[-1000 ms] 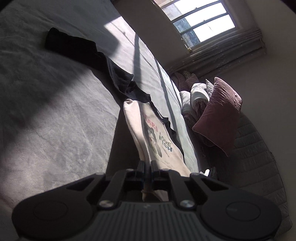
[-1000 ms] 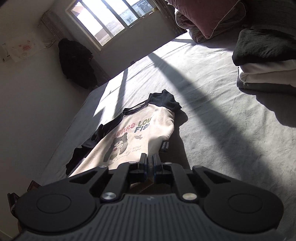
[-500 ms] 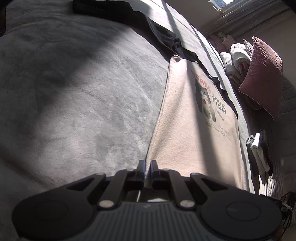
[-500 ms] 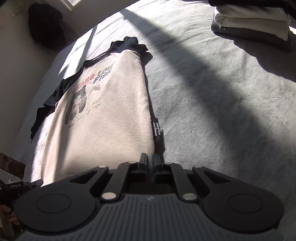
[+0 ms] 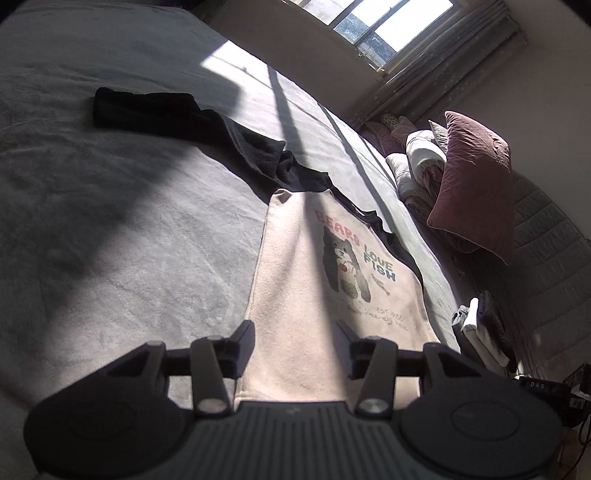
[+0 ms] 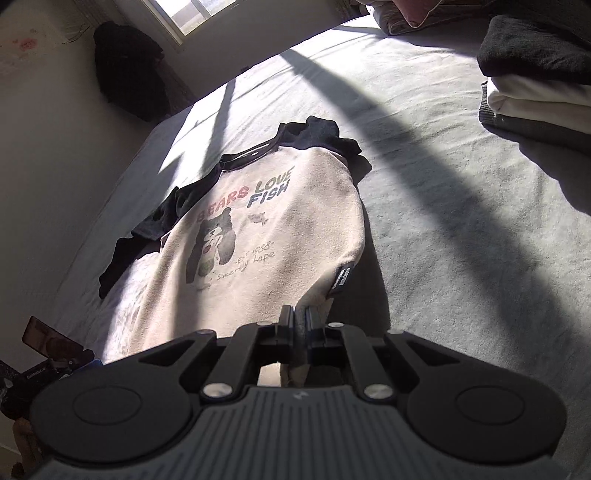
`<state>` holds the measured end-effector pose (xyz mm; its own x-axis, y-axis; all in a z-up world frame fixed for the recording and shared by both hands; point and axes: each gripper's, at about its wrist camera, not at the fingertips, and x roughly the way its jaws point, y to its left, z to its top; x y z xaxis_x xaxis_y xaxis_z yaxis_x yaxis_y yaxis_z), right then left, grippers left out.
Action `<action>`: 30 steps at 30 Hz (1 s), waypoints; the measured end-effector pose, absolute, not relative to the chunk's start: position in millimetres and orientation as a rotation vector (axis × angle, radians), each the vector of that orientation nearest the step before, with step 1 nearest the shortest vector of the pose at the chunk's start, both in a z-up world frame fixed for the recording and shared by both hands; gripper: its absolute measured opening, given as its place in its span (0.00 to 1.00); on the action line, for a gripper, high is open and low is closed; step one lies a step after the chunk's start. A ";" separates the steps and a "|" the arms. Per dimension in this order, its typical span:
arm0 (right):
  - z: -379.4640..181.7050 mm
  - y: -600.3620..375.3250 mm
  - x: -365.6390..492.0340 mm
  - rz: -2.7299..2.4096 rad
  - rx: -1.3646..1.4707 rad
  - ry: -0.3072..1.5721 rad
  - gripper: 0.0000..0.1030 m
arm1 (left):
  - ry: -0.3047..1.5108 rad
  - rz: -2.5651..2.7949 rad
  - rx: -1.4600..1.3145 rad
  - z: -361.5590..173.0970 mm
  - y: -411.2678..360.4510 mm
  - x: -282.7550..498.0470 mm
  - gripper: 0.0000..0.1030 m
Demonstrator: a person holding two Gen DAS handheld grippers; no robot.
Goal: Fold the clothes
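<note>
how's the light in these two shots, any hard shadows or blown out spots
Left wrist view: the window is blown out, and a thin dark shadow bar crosses the shirt. Right wrist view: a broad curved shadow sweeps over the bed, sunlit patches glare; both bend at the edges.

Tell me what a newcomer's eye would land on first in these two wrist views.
First, the cream sweatshirt with black sleeves and a bear print reading "BEARS LOVE FISH", spread on the grey bed in hard window light. The right gripper is pinched shut on its hem, while the left gripper has just been opening, jaws apart over the cloth. A maroon pillow leans at the bed's head, and folded clothes are stacked at the right view's upper right.
</note>
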<state>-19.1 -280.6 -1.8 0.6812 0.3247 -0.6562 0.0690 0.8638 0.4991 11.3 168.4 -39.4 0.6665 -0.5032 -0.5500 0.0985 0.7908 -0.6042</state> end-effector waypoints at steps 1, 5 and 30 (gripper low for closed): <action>3.7 -273.9 -14.0 0.170 0.523 0.805 0.08 | 0.762 -0.381 -0.553 -37.4 159.8 11.7 0.54; 19.3 -247.8 7.1 0.237 0.523 0.764 0.08 | 0.701 -0.494 -0.490 -29.6 121.8 12.7 0.64; 2.2 -209.3 42.2 0.395 0.567 0.826 0.15 | 0.616 -0.491 -0.279 -45.8 3.8 45.7 0.04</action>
